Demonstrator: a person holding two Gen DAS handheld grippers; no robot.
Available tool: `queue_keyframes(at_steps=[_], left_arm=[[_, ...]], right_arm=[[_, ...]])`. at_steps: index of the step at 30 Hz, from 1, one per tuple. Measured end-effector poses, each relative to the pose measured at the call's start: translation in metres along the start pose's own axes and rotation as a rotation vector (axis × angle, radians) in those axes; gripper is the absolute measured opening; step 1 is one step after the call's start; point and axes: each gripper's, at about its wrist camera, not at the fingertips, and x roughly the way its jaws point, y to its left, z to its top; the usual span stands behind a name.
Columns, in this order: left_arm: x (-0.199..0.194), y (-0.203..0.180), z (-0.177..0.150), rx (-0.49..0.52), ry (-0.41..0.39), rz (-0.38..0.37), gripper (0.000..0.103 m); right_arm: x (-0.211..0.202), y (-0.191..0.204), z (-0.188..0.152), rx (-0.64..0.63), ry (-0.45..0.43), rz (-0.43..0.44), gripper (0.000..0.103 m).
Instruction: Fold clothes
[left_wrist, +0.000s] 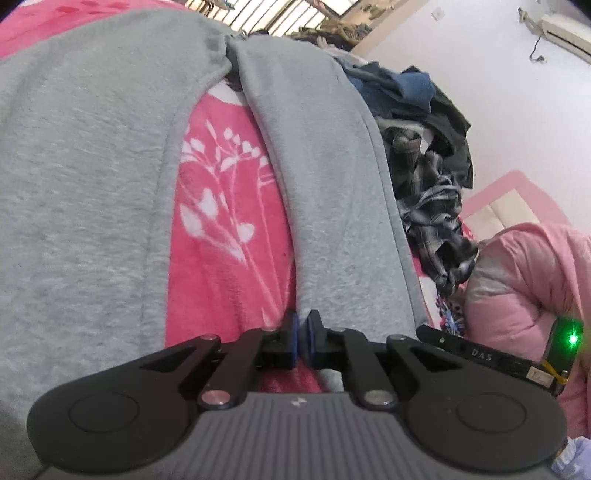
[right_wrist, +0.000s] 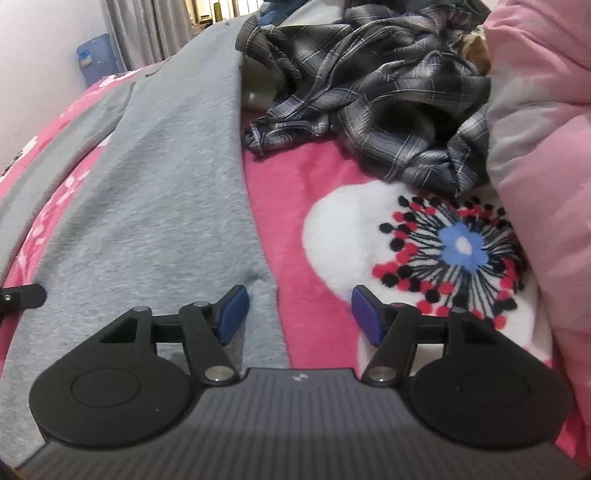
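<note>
Pink blanket (right_wrist: 295, 206), one grey garment (left_wrist: 332, 203)

The left gripper (left_wrist: 302, 338) is seen with its blue pads (left_wrist: 294, 338) closed together on the hem of a grey garment (left_wrist: 74, 184), at the near end of the strip of grey cloth running straight ahead of it. A broader part of the same garment is spread to the gripper's left. Between the two parts, directly ahead, a pink blanket (left_wrist: 225, 236) with a white plant print is exposed. To the gripper's right, a plaid shirt (left_wrist: 432, 206) lies crumpled, with dark blue clothes (left_wrist: 402, 92) piled beyond it. Further right, a pink padded jacket (left_wrist: 524, 280) is visible.
</note>
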Motion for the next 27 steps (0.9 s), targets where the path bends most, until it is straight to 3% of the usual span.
queue_keyframes(at_steps=[2, 4, 5, 7, 9, 12, 14, 17, 19, 22, 24, 25, 27], left_arm=[[-0.010, 0.001, -0.001, 0.008, -0.028, 0.026, 0.006], [-0.026, 0.001, -0.001, 0.012, -0.072, 0.104, 0.003], [-0.035, -0.001, -0.001, 0.024, -0.098, 0.137, 0.004], [-0.052, -0.015, -0.004, 0.110, -0.171, 0.187, 0.010], [-0.067, -0.036, -0.013, 0.214, -0.209, 0.115, 0.010], [-0.071, -0.068, -0.031, 0.373, -0.118, -0.069, 0.021], [-0.065, -0.089, -0.052, 0.498, -0.027, -0.140, 0.023], [-0.047, -0.104, -0.086, 0.595, 0.133, -0.158, 0.023], [-0.034, -0.112, -0.109, 0.716, 0.233, -0.089, 0.022], [-0.042, -0.130, -0.129, 0.897, 0.229, 0.000, 0.021], [-0.049, -0.130, -0.132, 0.889, 0.262, 0.019, 0.020], [-0.053, -0.129, -0.133, 0.867, 0.275, 0.022, 0.020], [-0.064, -0.126, -0.136, 0.818, 0.293, 0.023, 0.020]], right_arm=[[-0.001, -0.002, 0.001, 0.004, 0.001, -0.032, 0.070], [-0.004, -0.006, 0.000, 0.004, -0.009, -0.105, 0.075], [-0.004, -0.011, -0.001, 0.011, -0.013, -0.151, 0.083], [-0.002, -0.030, -0.003, 0.078, -0.005, -0.220, 0.085], [-0.003, -0.052, -0.004, 0.193, 0.001, -0.182, 0.086], [-0.020, -0.057, 0.000, 0.219, -0.043, -0.216, 0.078], [-0.036, -0.046, 0.003, 0.128, -0.099, -0.228, 0.079], [-0.058, -0.009, 0.003, -0.111, -0.072, -0.127, 0.079], [-0.071, 0.021, -0.004, -0.297, -0.041, -0.061, 0.079], [-0.069, 0.070, -0.038, -0.724, 0.052, -0.118, 0.079], [-0.059, 0.083, -0.068, -0.974, 0.118, -0.174, 0.078], [-0.056, 0.083, -0.078, -1.036, 0.127, -0.187, 0.078], [-0.058, 0.066, -0.070, -0.932, 0.154, -0.153, 0.079]])
